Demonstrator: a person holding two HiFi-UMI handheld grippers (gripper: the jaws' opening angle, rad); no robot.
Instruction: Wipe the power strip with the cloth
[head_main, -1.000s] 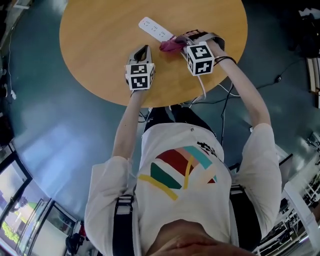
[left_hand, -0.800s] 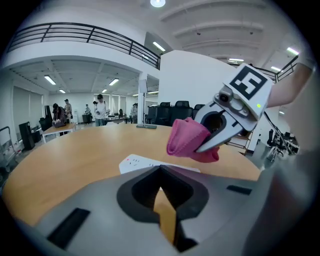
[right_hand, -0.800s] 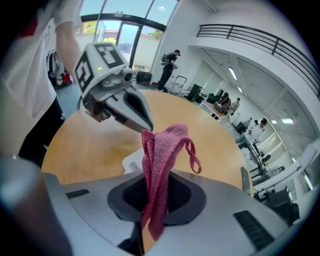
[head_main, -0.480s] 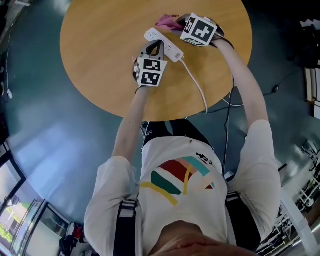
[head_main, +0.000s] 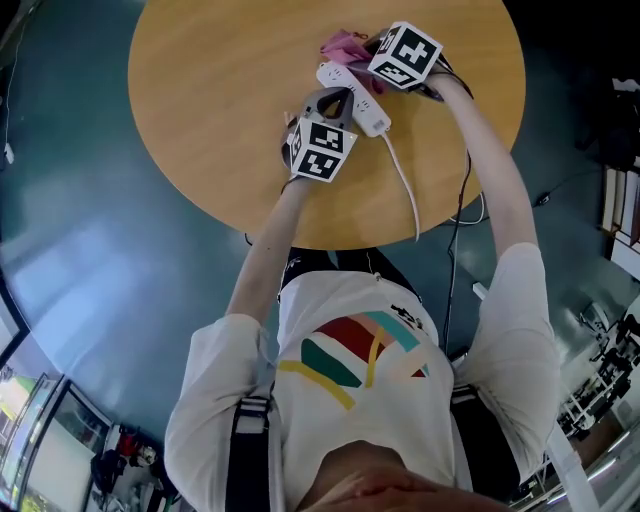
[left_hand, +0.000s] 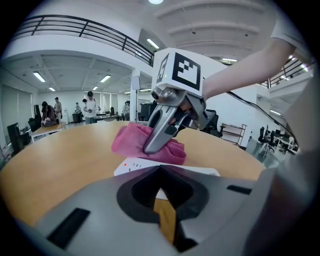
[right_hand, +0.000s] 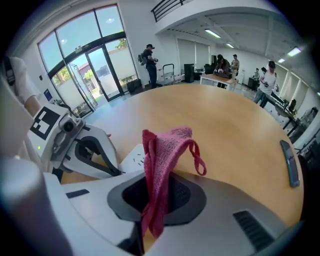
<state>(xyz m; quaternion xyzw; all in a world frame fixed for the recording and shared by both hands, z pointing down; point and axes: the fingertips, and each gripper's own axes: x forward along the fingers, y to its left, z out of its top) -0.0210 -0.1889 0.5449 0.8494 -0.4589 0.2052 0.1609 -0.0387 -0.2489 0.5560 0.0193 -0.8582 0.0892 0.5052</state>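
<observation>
A white power strip (head_main: 352, 95) lies on the round wooden table (head_main: 220, 110). My left gripper (head_main: 338, 96) is shut, its tips down at the strip's middle; in the left gripper view the strip (left_hand: 134, 165) shows just past the closed left gripper (left_hand: 160, 176). My right gripper (head_main: 364, 50) is shut on a pink cloth (head_main: 344, 45), which rests at the strip's far end. In the right gripper view the cloth (right_hand: 166, 150) stands up out of the right gripper (right_hand: 154, 192), with the strip (right_hand: 133, 158) and the left gripper (right_hand: 95, 155) to the left.
The strip's white cable (head_main: 405, 185) runs toward me and drops over the table's near edge. A dark slim device (right_hand: 290, 162) lies far off on the table. Several people (right_hand: 150, 60) stand at desks in the hall behind.
The right gripper has carried the cloth from the strip's cable end to its far end. The left gripper has moved forward from beside the strip onto its middle.
</observation>
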